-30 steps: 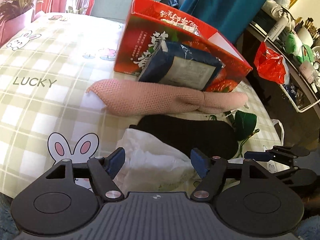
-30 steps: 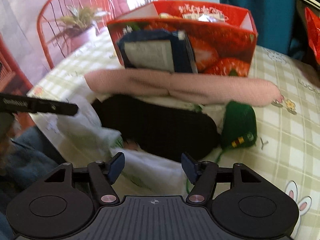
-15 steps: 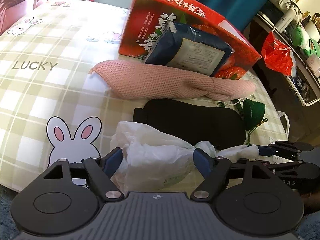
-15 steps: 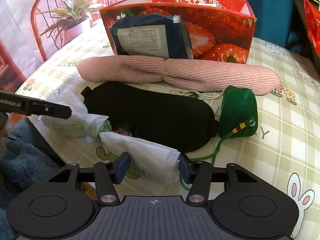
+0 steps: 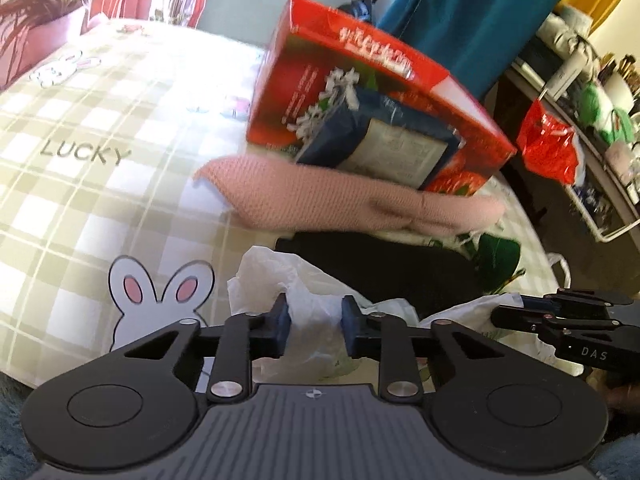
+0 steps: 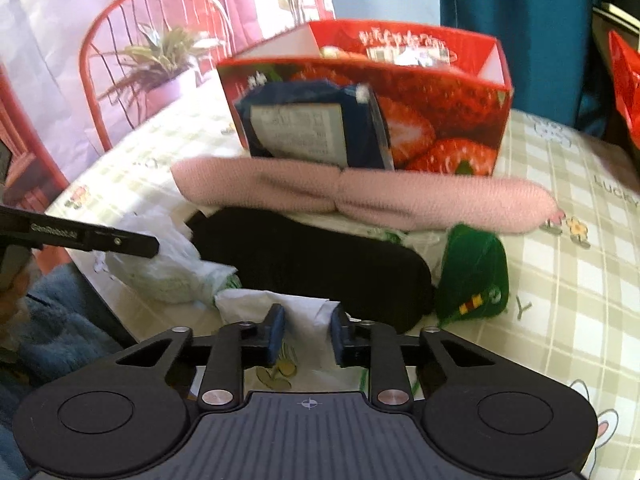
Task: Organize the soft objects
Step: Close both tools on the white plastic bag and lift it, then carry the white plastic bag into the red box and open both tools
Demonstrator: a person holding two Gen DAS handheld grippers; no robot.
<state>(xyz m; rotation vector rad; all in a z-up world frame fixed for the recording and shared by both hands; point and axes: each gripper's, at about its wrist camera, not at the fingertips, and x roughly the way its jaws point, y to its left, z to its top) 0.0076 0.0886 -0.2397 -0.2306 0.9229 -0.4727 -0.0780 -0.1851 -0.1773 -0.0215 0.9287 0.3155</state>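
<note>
A round table under a green-checked cloth [image 5: 92, 200] printed with rabbits fills my view, its near edge curving just below my tongs, with a red wire chair [image 6: 120, 40] and potted plant [image 6: 160, 64] beyond the far left side. At the near left my left gripper [image 5: 313, 326] is clenched on one end of the crumpled white plastic bag [image 5: 280, 276], which lies at the table's near edge; the bag's other end is pinched between the pads of my right gripper [image 6: 307, 332]. Just behind the bag lies a black eye mask [image 6: 312, 264], and behind that a long pink knitted band [image 6: 360, 196], the two touching. Behind the band stands a red strawberry box [image 6: 440, 120] with a dark blue packet [image 6: 312, 128] leaning on its front. To the right of the mask sits a green pouch [image 6: 474, 276], with open cloth further right.
</note>
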